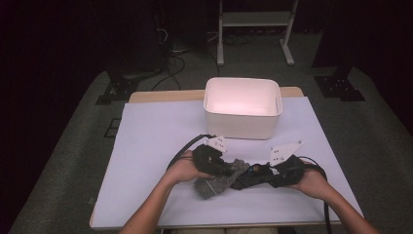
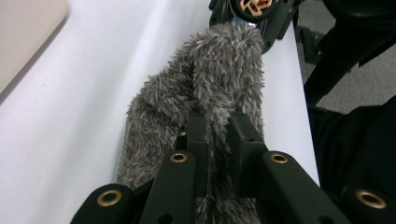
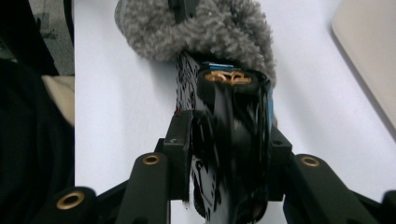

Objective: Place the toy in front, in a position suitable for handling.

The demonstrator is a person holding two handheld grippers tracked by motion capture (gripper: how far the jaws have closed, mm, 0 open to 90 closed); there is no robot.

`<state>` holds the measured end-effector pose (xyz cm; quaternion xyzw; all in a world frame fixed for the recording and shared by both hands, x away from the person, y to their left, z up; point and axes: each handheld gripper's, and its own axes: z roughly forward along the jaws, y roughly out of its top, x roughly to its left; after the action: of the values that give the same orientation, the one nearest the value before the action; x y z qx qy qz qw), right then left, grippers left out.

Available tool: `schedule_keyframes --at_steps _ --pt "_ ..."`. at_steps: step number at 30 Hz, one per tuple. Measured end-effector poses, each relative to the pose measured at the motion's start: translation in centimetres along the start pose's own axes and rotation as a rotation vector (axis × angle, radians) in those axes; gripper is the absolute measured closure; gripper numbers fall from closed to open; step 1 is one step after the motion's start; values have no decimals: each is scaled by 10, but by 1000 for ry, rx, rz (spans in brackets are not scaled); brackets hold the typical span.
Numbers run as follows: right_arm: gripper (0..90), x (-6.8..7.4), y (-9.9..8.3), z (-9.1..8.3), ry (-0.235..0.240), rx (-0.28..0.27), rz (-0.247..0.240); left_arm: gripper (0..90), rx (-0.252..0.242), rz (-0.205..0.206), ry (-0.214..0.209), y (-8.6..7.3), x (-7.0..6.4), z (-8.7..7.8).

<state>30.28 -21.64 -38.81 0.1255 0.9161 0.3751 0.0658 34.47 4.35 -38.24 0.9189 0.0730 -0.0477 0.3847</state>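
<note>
Sock (image 1: 214,183), grey and fuzzy, lies on the white sheet (image 1: 146,146) near the table's front edge, between the two hands. The left gripper (image 2: 219,140) pinches the sock: its jaws are pressed onto a fold of the fuzzy fabric, which bulges up past them. The right gripper (image 3: 224,149) clamps a glossy black object (image 3: 231,121) with a blue edge and an orange mark on its end; that end touches, or sits just inside, the sock's opening, and I cannot tell which. In the high view the left gripper (image 1: 214,163) and the right gripper (image 1: 265,175) point at each other, with the sock and black object (image 1: 251,175) bridging them. A white bin (image 1: 242,108) stands farther back on the sheet, well apart from the grippers
</note>
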Motion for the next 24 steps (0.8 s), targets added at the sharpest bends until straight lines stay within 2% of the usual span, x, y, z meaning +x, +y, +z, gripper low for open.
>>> schedule_keyframes --at_steps 5,12,16,20,24 --pt "627 -1 -14 -2 11 8 2 806 29 21 16 4 -1 3" --pt "628 -4 -38 0 25 37 37 807 49 40 15 8 -2 7" --pt "622 -4 -40 1 22 57 39 806 61 60 10 14 -6 11" --pt "616 -4 -42 8 21 110 33 806 60 86 -6 23 -10 20" --pt "618 -6 -45 10 33 119 46 805 68 102 -7 28 -13 26"
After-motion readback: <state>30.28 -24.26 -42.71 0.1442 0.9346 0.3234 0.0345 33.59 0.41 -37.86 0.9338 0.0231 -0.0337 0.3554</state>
